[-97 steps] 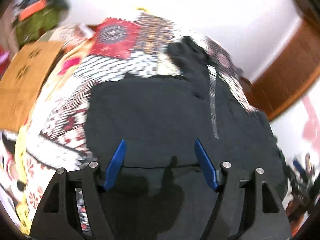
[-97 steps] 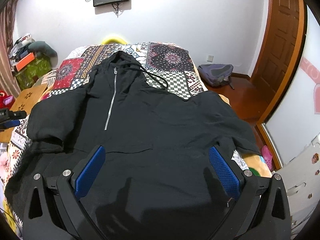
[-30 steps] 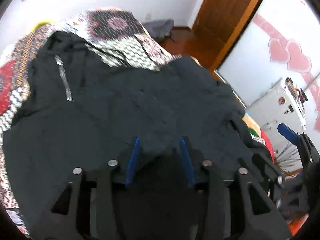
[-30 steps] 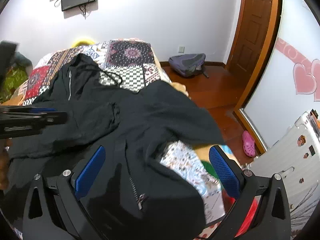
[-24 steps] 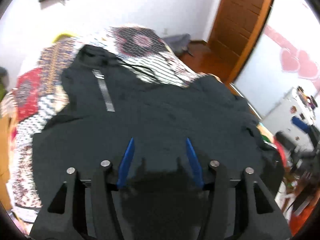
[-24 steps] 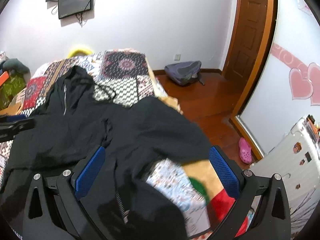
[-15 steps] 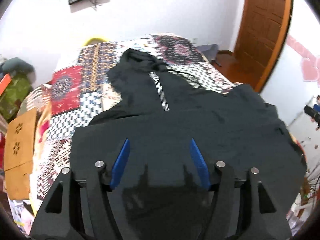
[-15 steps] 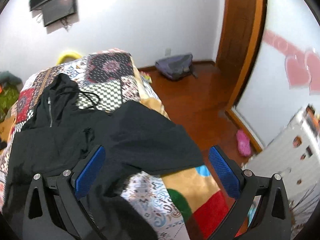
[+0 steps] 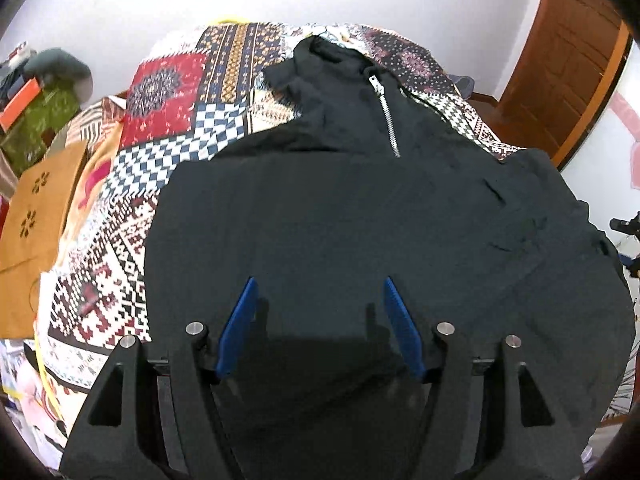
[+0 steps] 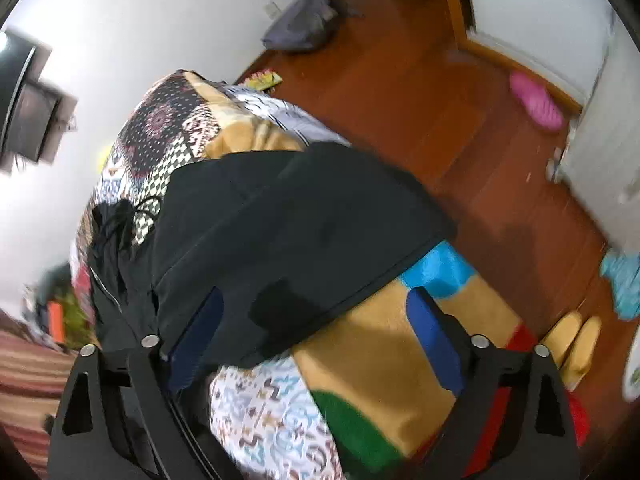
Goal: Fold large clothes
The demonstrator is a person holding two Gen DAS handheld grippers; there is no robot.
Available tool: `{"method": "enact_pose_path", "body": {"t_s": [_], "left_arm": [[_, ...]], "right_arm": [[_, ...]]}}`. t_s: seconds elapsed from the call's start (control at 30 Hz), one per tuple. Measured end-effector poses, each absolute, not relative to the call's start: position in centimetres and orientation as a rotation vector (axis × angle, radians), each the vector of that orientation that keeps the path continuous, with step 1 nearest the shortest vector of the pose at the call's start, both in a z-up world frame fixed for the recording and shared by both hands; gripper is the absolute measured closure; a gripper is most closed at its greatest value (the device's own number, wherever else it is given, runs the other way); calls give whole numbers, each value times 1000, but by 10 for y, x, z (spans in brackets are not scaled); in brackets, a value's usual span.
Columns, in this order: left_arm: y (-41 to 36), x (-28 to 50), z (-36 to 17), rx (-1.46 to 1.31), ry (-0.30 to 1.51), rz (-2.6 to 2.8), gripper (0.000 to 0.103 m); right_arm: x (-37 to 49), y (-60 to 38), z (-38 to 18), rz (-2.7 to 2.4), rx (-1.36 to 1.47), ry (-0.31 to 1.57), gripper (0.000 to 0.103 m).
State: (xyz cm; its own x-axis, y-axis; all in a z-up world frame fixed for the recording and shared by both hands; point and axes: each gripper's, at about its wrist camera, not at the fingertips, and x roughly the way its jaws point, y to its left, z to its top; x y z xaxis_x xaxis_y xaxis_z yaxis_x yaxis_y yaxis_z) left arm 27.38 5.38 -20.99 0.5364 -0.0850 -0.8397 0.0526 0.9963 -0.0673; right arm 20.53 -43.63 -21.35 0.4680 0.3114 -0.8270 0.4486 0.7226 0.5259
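Observation:
A large black zip hoodie (image 9: 360,220) lies spread on a patchwork bedspread (image 9: 168,92), hood and silver zipper (image 9: 386,116) at the far end. My left gripper (image 9: 320,312) hovers open and empty over its near body. In the right wrist view the hoodie's sleeve (image 10: 300,220) drapes over the bed's right edge. My right gripper (image 10: 316,328) is open over the sleeve's cuff edge, holding nothing.
A tan board (image 9: 36,208) and green box (image 9: 40,120) lie left of the bed. On the wooden floor (image 10: 440,100) to the right are a grey backpack (image 10: 304,24), pink slipper (image 10: 536,100) and yellow slippers (image 10: 572,348). A colourful blanket (image 10: 360,380) hangs below the sleeve.
The left gripper let go of the folded-in fabric, opened and swung back over the hoodie's body. The right gripper, open throughout, swung right and down toward the sleeve at the bed's edge.

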Motion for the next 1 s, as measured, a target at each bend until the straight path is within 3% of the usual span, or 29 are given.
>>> {"method": "enact_pose_path", "body": {"t_s": [0.2, 0.3, 0.37, 0.47, 0.67, 1.0], "left_arm": [[54, 271, -215, -43, 1006, -74, 39], [55, 269, -216, -57, 1007, -74, 39], [56, 267, -216, -58, 1005, -70, 39], [57, 264, -217, -57, 1000, -61, 39], [60, 257, -214, -54, 994, -54, 39], [74, 240, -197, -54, 940, -33, 39]], "right_arm": [[212, -448, -237, -115, 898, 1127, 34], [218, -452, -240, -144, 866, 1146, 56], [220, -455, -240, -174, 838, 1149, 77], [219, -460, -236, -191, 811, 1141, 90], [225, -448, -206, -195, 692, 1088, 96], [231, -382, -91, -37, 443, 865, 96]]}}
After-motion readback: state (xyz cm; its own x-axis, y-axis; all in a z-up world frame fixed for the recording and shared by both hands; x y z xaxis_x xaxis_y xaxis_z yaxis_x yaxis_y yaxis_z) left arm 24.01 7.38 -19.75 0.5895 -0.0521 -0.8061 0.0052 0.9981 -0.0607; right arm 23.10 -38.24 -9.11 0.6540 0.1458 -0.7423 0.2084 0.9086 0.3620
